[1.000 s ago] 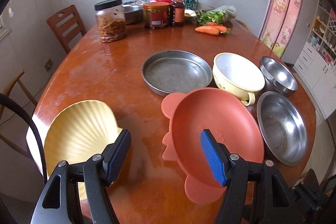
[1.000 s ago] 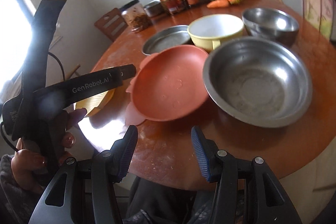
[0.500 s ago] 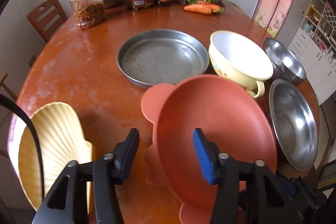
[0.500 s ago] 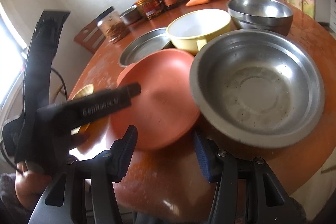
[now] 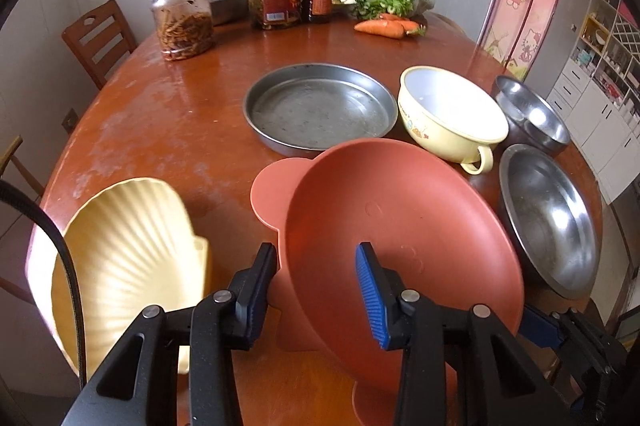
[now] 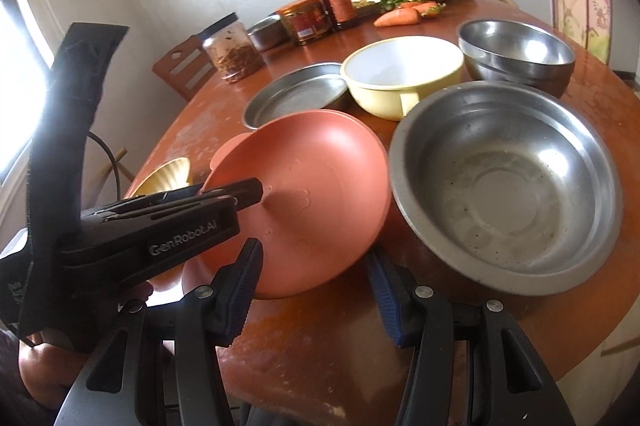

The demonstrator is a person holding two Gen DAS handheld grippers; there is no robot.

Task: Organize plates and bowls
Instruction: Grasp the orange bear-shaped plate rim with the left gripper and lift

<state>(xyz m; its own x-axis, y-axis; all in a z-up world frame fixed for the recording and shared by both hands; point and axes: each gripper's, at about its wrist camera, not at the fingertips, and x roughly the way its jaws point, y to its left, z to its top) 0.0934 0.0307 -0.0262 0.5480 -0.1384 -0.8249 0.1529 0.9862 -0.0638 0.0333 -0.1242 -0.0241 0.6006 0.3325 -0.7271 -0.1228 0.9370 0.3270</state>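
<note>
A salmon-pink plate with ear-shaped tabs sits tilted at the table's near edge; it also shows in the right wrist view. My left gripper is open, its fingers straddling the plate's near left rim, one inside and one outside. My right gripper is open at the plate's near right edge, next to the large steel bowl. A yellow shell-shaped plate lies at left. A flat steel pan, a cream handled bowl and a deeper steel bowl stand behind.
Jars, bottles, carrots and greens crowd the round wooden table's far side. A wooden chair stands at the far left. The large steel bowl sits near the right table edge.
My left gripper moved onto the pink plate's rim and narrowed its jaws. The plate's left side has lifted, tilting toward the steel bowl. My right gripper moved in close to the plate's edge.
</note>
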